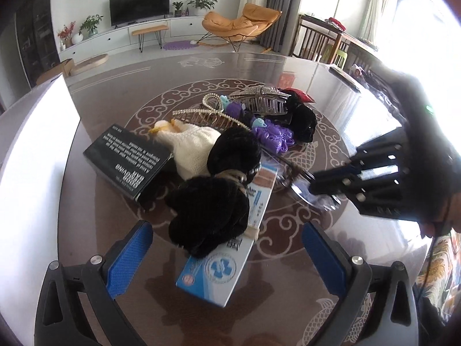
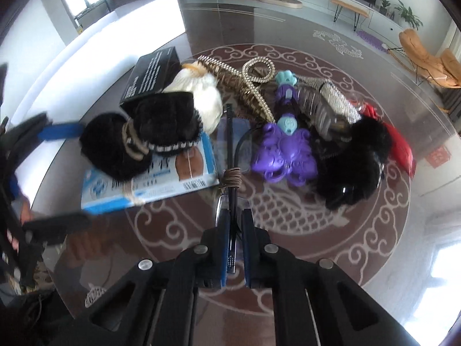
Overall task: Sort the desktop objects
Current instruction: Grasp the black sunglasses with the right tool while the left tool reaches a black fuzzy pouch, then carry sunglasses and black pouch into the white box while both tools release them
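Note:
A pair of glasses (image 2: 231, 132) with a thin dark temple lies on the glass table (image 2: 288, 230). My right gripper (image 2: 234, 216) is shut on that temple, and it shows too at the right of the left wrist view (image 1: 315, 184), at the clear lens (image 1: 302, 194). My left gripper (image 1: 227, 239) stands open above a blue-and-white box (image 1: 219, 271). A black fuzzy bow clip (image 1: 219, 190) lies across that box. Beside them are a black box (image 1: 129, 158) and a white knitted duck (image 1: 190, 144).
Behind the pile lie a gold claw clip (image 1: 207, 115), a silver rhinestone clip (image 1: 259, 98), purple clips (image 2: 285, 155), a black fuzzy clip (image 2: 354, 167) and something red (image 2: 400, 144). A white panel (image 1: 34, 144) borders the table on the left. A hand (image 2: 23, 213) holds the left gripper.

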Available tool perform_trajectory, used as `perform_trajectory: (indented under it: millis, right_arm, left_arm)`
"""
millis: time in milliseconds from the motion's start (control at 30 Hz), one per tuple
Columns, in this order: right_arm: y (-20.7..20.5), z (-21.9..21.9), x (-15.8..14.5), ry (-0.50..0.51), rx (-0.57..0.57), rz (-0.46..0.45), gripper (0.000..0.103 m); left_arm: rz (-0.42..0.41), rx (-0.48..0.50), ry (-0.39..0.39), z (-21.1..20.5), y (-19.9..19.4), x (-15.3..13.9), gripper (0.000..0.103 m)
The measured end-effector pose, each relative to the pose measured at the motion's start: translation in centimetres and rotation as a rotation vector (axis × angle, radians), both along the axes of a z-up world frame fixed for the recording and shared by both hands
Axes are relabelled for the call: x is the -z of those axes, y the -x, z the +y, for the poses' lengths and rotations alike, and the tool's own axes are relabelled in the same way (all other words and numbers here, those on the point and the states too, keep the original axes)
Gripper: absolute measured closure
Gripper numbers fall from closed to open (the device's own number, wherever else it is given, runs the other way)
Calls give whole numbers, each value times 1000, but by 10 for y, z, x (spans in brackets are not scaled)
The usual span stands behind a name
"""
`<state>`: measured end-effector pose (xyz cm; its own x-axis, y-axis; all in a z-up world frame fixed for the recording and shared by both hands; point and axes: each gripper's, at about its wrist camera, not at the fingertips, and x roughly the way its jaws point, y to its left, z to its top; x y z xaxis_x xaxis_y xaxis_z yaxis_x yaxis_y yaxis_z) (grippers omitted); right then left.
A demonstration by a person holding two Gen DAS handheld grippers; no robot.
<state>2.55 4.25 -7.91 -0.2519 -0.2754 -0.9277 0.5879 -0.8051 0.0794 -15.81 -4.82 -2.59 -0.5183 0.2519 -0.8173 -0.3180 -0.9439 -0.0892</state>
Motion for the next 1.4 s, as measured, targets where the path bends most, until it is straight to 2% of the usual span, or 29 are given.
perform_trajectory:
  millis: [133, 200, 233, 267, 300, 333, 367, 433, 500, 533, 567, 600, 633, 767, 867, 967, 1100, 1233, 1333, 1400]
  right_arm:
    - [-30, 23, -5, 18, 4, -20, 94]
    - [-40, 34, -7, 10, 5, -22, 94]
    - [-43, 39, -7, 5, 6, -25, 94]
    - [-44, 42, -7, -5, 7, -27, 92]
    - [-45, 45, -6, -18, 4, -26, 89]
    - [-44, 45, -6, -33, -3, -16, 75]
    - [-45, 45, -6, -45, -9, 6, 51]
    - [-41, 37, -5, -45, -21, 37, 25]
    - [-31, 25, 4, -68, -41, 28, 27]
    - [-28, 21, 9, -95, -45, 23, 46]
    - [-26, 18, 11, -111, -46, 18, 73]
    - [-25, 17, 8, -122, -38, 20, 78]
    - [-25, 16, 2, -136, -29, 27, 90]
    - [-27, 8, -47, -93, -33, 63, 91]
    - [-26, -25, -96, -21, -69, 106, 91]
    - [-37, -89, -139, 84, -151, 134, 91]
    - [-56, -204, -174, 217, -290, 132, 91]
    - [-80, -308, -169, 259, -393, 94, 91]
    - [-87, -357, -138, 226, -418, 48, 88]
    - [-89, -374, -115, 201, -410, 24, 75]
  left_arm:
    - [-53, 32, 66, 23, 36, 17, 1]
    - [-87, 51, 74, 24, 43, 22, 46]
    - [-82, 54, 34, 22, 45, 20, 53]
    - [-83, 51, 34, 21, 44, 19, 71]
    - [-73, 45, 41, 21, 44, 17, 71]
    - [-64, 42, 24, 20, 40, 14, 71]
    - [-61, 34, -4, 17, 37, 9, 71]
    - [-50, 5, -59, 10, 30, -2, 71]
    - [-39, -22, -117, 1, 20, -19, 71]
    - [-29, -35, -152, -7, 12, -30, 71]
    - [-18, -49, -181, -18, 3, -42, 71]
    - [-5, -64, -199, -32, -5, -56, 71]
    - [10, -81, -214, -47, -17, -70, 71]
    - [56, -181, -247, -132, -54, -118, 71]
    - [67, -298, -221, -204, -75, -135, 71]
    - [34, -434, -162, -271, -88, -127, 71]
    - [-69, -545, -93, -331, -101, -92, 71]
    - [-168, -589, -18, -361, -110, -57, 67]
    - [-220, -640, 20, -371, -114, -43, 46]
    - [-192, -668, 2, -374, -121, -44, 27]
